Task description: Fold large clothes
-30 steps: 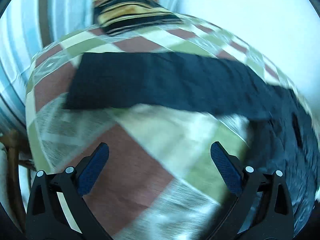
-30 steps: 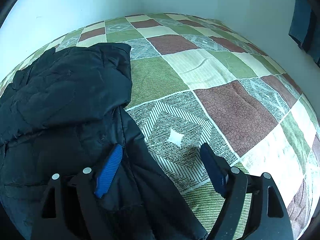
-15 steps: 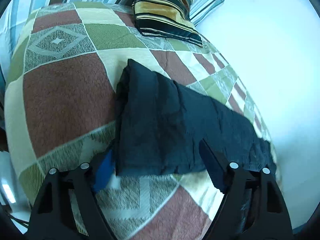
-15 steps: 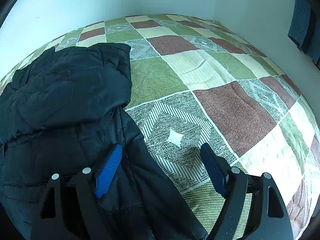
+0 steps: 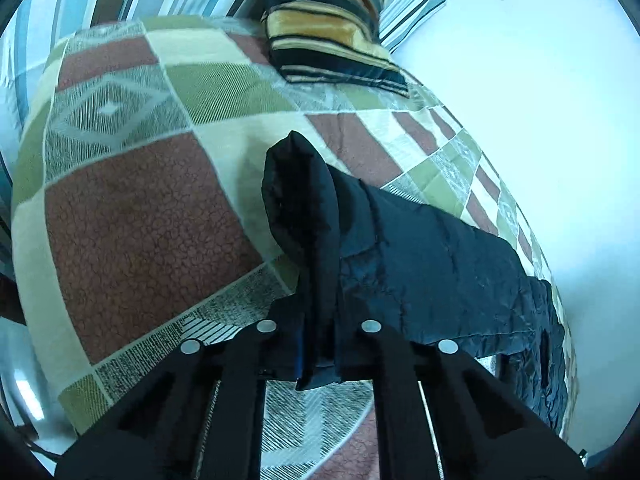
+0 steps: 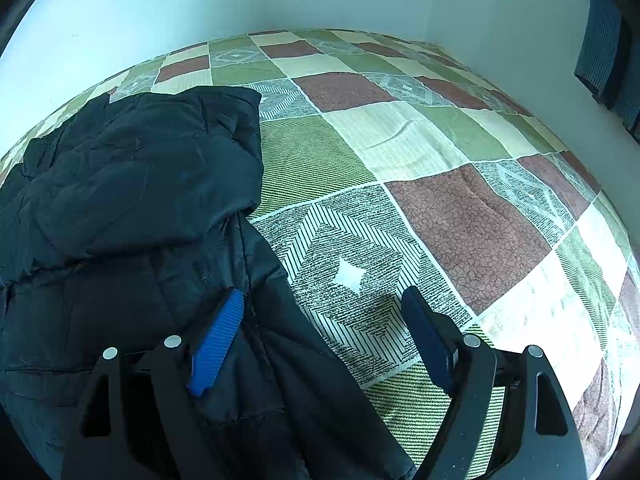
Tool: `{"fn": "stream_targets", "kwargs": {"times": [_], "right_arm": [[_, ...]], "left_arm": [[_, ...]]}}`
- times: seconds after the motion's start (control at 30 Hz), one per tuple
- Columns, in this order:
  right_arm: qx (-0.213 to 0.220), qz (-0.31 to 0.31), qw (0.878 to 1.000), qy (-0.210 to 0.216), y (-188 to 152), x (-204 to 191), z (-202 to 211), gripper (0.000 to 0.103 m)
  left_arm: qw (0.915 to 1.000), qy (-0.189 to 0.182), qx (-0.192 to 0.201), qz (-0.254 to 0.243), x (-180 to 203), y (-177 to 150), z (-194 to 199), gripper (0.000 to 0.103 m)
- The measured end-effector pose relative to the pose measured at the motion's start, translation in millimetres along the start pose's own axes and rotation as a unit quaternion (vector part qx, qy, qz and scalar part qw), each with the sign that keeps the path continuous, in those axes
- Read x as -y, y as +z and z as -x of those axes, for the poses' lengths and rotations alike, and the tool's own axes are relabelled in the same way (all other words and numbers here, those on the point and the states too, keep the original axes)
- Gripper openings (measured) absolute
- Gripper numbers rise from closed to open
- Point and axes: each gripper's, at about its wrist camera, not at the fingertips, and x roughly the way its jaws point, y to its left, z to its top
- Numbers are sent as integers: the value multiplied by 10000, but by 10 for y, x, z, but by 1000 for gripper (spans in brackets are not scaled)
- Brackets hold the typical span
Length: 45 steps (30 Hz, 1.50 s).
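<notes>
Left wrist: left gripper [image 5: 318, 354] jaws now apparently clamped on jacket [image 5: 420, 264].

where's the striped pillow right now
In the left wrist view, the striped pillow lies at the head of the quilt, top centre, beyond the jacket pinched in the left gripper.

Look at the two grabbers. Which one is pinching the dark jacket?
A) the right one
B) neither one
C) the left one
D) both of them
C: the left gripper is shut on a raised fold of the dark jacket, while the right gripper is wide open, with nothing pinched between its fingers.
</notes>
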Motion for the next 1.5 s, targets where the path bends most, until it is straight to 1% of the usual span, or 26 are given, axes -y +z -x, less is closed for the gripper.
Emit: {"fn": "stream_targets", "kwargs": {"times": [0.03,0.1,0.2,0.27,0.4,0.43,0.5,0.57,0.6,0.7,0.73,0.8,0.87,1.0,1.13,1.2,1.23,1.4,1.5], "right_arm": [[0,0,10000,0,-2,-3,1,80],[2,-4,10000,5,2,2,1,80],[7,-25,10000,23,4,8,10,80],[9,-43,10000,34,3,7,14,80],[9,-94,9999,83,1,23,15,80],[10,-107,9999,98,0,24,13,80],[4,-137,9998,136,6,35,8,80],[4,-167,9997,154,-3,28,13,80],[3,-183,9997,172,-1,35,11,80],[-4,-220,9995,213,-4,46,6,80],[-6,-232,9995,228,0,53,2,80],[-4,-250,9994,248,-2,58,1,80],[-8,-270,9993,272,-1,63,-2,80],[-7,-295,9991,303,-9,70,-2,80],[-6,-329,9989,346,-13,83,-2,80],[-8,-347,9987,368,-12,89,-4,80],[-9,-351,9987,374,-14,92,-4,80],[-9,-368,9985,397,-15,96,-6,80],[-13,-373,9985,404,-15,95,-5,80]], "left_arm": [[9999,62,74,-139,92,11,51,8],[9994,47,170,-305,224,23,122,7],[9979,-189,320,-536,535,39,270,7],[9954,-398,400,-777,837,44,357,7],[9866,-849,432,-1324,1540,-31,460,7],[9826,-1021,417,-1497,1785,-79,476,7],[9755,-1278,370,-1749,2148,-177,477,6],[9661,-1601,252,-2011,2578,-324,461,6],[9599,-1764,158,-2173,2849,-423,434,6],[9467,-2036,-79,-2497,3379,-683,331,6],[9411,-2118,-188,-2630,3606,-818,278,6],[9309,-2287,-350,-2825,3920,-1032,216,6],[9186,-2423,-484,-3084,4248,-1315,142,6],[8990,-2574,-861,-3436,4838,-1863,-37,6],[8860,-2631,-1201,-3624,5185,-2315,-221,6],[8800,-2643,-1358,-3705,5296,-2480,-316,6],[8756,-2642,-1456,-3772,5400,-2618,-382,6],[8680,-2512,-1759,-3905,5561,-2992,-623,6],[8673,-2324,-1903,-3969,5596,-3157,-784,6]]}}
